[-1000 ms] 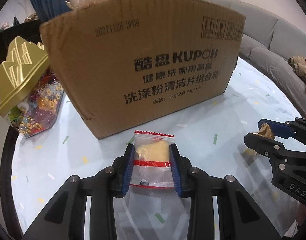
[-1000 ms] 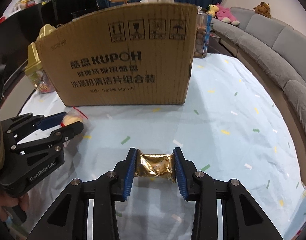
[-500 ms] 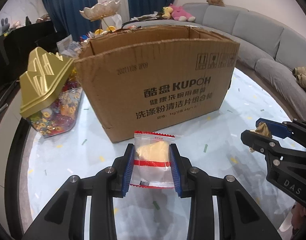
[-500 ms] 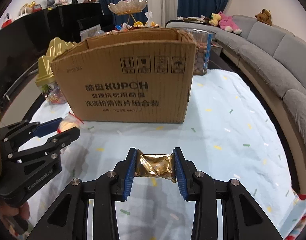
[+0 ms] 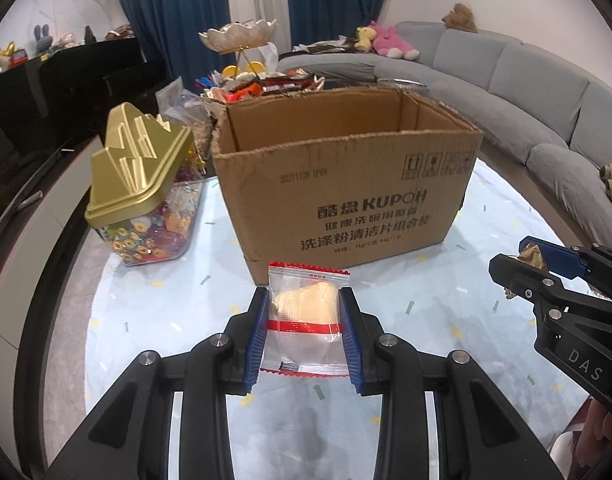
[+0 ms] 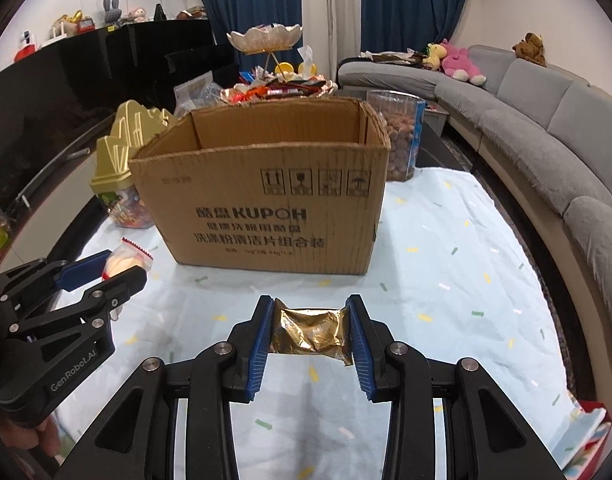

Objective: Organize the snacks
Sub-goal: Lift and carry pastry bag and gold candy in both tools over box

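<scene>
Both grippers risen, left gripper (image 5: 304, 304) fingers clasping one clear snack packet (image 5: 305, 322), right gripper (image 6: 311, 320) fingers one gold packet (image 6: 312, 330), one cardboard box (image 5: 346, 188)

A round table under a pale confetti-patterned cloth (image 6: 446, 264) carries an open brown cardboard box (image 6: 266, 216) centre-far, a gold-lidded clear candy jar (image 5: 146, 200) at its left.

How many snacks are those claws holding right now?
2. A clear-wrapped pastry sits between the left gripper's fingers, a gold-foil snack between the right gripper's. More snacks lie behind the box, partly hidden.
</scene>
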